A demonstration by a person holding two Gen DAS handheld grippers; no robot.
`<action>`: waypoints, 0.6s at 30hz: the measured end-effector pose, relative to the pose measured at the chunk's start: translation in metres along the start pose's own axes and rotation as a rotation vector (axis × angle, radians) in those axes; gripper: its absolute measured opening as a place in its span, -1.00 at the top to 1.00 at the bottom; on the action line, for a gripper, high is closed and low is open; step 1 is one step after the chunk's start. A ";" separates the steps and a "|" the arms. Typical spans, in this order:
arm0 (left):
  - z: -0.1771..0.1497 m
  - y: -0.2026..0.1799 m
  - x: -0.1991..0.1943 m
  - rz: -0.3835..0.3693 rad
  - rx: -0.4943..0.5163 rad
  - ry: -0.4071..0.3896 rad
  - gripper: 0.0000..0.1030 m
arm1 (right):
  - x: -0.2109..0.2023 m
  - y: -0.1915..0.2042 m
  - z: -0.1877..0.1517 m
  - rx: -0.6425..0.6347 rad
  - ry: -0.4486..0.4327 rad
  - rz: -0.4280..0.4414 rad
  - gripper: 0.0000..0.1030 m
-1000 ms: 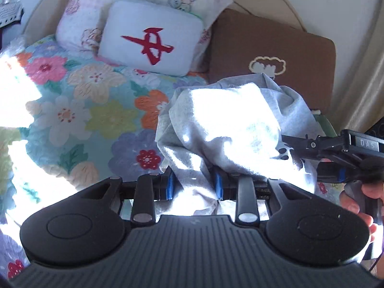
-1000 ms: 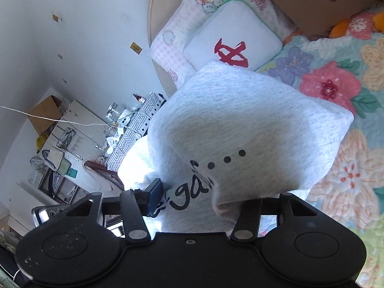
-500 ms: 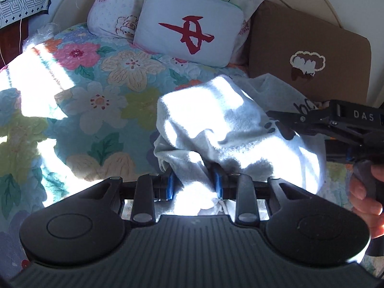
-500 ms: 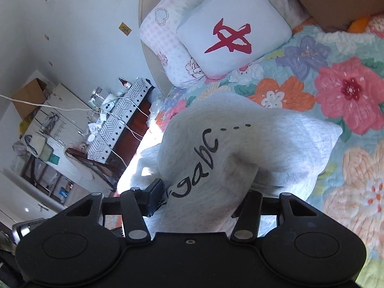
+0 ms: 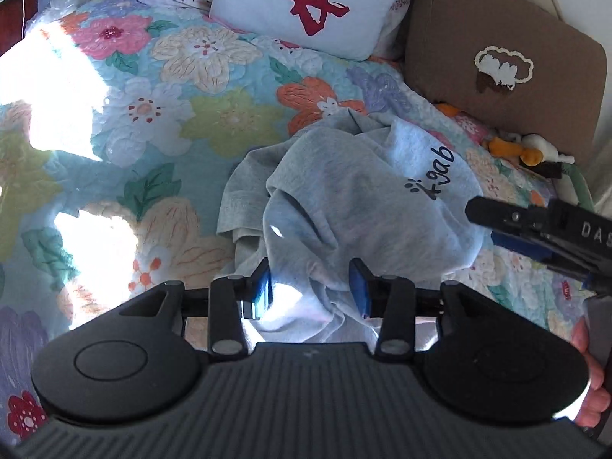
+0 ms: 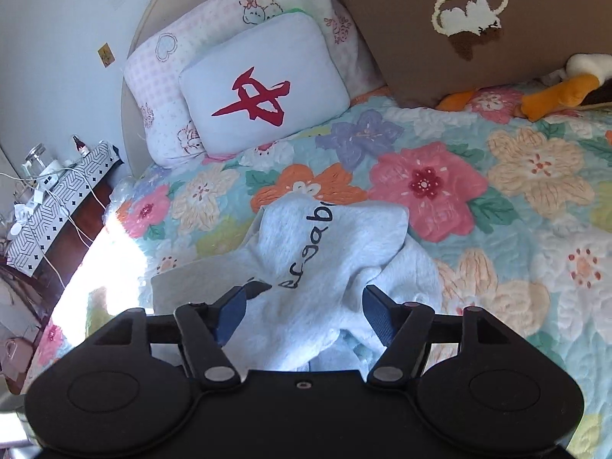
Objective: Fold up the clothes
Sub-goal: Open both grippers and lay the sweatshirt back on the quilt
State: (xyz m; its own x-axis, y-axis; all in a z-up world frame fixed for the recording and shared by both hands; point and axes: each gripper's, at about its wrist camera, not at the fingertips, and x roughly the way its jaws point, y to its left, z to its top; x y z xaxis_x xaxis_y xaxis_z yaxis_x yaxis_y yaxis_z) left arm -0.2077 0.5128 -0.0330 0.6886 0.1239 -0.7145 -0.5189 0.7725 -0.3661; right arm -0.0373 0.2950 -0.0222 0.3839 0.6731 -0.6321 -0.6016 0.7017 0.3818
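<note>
one grey garment (image 5: 355, 199), three pillows (image 6: 264, 84)

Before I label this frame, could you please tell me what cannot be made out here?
- Grey garment: its type and full print, hidden by its own folds, both views.
- Left gripper: jaws opening; pad contact hidden by bunched cloth.
- Right gripper: jaws opening around cloth; in the left view, cut off by the edge.
- Bedside clutter: too small.

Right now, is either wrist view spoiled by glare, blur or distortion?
Left wrist view: sunlight blows out patches of the floral quilt; the grey garment stays readable. Right wrist view: a smaller blown patch at the quilt's left edge; fisheye bends the headboard. Both sharp.
</note>
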 end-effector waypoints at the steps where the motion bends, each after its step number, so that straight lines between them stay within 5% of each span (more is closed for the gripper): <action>1: 0.000 0.003 -0.004 -0.012 -0.013 0.000 0.20 | -0.002 0.002 -0.004 0.000 0.010 0.014 -0.43; 10: 0.002 0.023 -0.016 0.112 0.029 0.097 0.02 | -0.020 0.007 -0.030 0.028 0.065 0.041 -0.44; 18: 0.011 0.046 -0.029 0.001 -0.082 0.053 -0.04 | -0.020 0.010 -0.047 0.046 0.081 0.077 -0.44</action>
State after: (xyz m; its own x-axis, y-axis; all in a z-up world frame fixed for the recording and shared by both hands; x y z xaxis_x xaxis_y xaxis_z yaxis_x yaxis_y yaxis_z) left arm -0.2455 0.5513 -0.0225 0.6613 0.0903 -0.7447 -0.5608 0.7188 -0.4109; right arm -0.0838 0.2771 -0.0373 0.2785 0.7059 -0.6513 -0.5938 0.6595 0.4609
